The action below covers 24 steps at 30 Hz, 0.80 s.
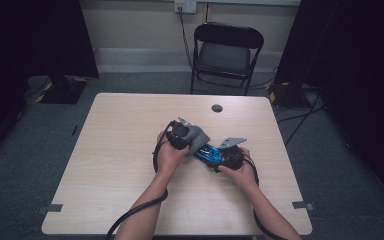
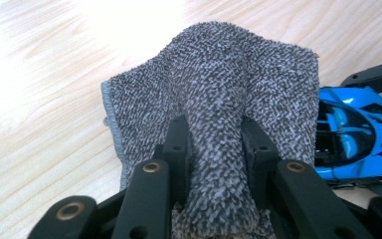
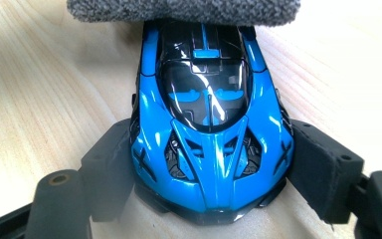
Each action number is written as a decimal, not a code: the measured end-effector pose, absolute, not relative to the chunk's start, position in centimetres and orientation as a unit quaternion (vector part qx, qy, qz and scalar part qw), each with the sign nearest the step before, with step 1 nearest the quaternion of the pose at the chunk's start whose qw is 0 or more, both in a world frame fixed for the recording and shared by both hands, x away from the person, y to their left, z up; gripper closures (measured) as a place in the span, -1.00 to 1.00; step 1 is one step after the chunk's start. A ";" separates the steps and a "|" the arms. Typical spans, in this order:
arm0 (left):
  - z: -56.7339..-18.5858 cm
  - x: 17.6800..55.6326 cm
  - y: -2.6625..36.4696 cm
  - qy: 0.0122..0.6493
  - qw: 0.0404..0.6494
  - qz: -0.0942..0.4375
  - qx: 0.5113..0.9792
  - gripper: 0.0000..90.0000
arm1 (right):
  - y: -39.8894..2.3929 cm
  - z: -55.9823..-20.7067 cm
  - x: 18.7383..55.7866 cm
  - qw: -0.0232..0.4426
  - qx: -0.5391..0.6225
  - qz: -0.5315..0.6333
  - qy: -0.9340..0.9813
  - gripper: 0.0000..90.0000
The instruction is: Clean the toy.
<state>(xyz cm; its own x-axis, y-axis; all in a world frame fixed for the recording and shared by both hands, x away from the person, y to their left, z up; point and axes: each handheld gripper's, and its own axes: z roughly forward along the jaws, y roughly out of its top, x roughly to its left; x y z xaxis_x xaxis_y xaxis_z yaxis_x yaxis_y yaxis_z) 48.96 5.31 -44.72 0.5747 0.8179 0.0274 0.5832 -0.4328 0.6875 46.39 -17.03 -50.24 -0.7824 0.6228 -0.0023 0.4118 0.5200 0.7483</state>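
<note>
Biggest thing first: one desk [image 1: 130,150], light wood, taking up the middle of the high view, with both my hands meeting just right of its centre. One folding chair [image 1: 226,50] sits behind it at the top of the frame.

Next down, one grey towel [image 2: 214,89]. My left gripper [image 2: 214,149] has its fingers [image 2: 178,144] pinching a bunched fold of it, so the rest drapes forward toward the top of the left gripper view. My guess is it's held that way to give a loose pad for wiping.

Smallest: one blue toy car [image 3: 211,124], sitting on the desk in the centre of the right gripper view, tail toward the camera. My right gripper [image 3: 211,169] has a finger pressed on each flank, clamping the car, I'd say to keep it from rolling. The towel's edge lies over the car's far end at the top of that view.
</note>
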 end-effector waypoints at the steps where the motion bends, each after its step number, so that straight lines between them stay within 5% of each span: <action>1: -44.7 49.0 5.4 0.424 0.323 0.180 0.826 0.56 | -17.0 -50.2 46.4 0.136 0.300 0.387 0.861 -0.45; 24: -44.6 49.2 8.0 0.446 0.311 0.195 0.816 0.58 | -17.0 -50.2 46.4 0.136 0.300 0.387 0.861 -0.45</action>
<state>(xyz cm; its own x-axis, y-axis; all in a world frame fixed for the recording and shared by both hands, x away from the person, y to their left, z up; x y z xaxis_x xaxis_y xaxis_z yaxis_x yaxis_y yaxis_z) 49.25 8.05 -44.57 0.5259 0.8496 0.0403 0.6075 -0.4084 0.6813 46.39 -17.03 -50.24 -0.7823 0.6228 -0.0021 0.4119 0.5198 0.7484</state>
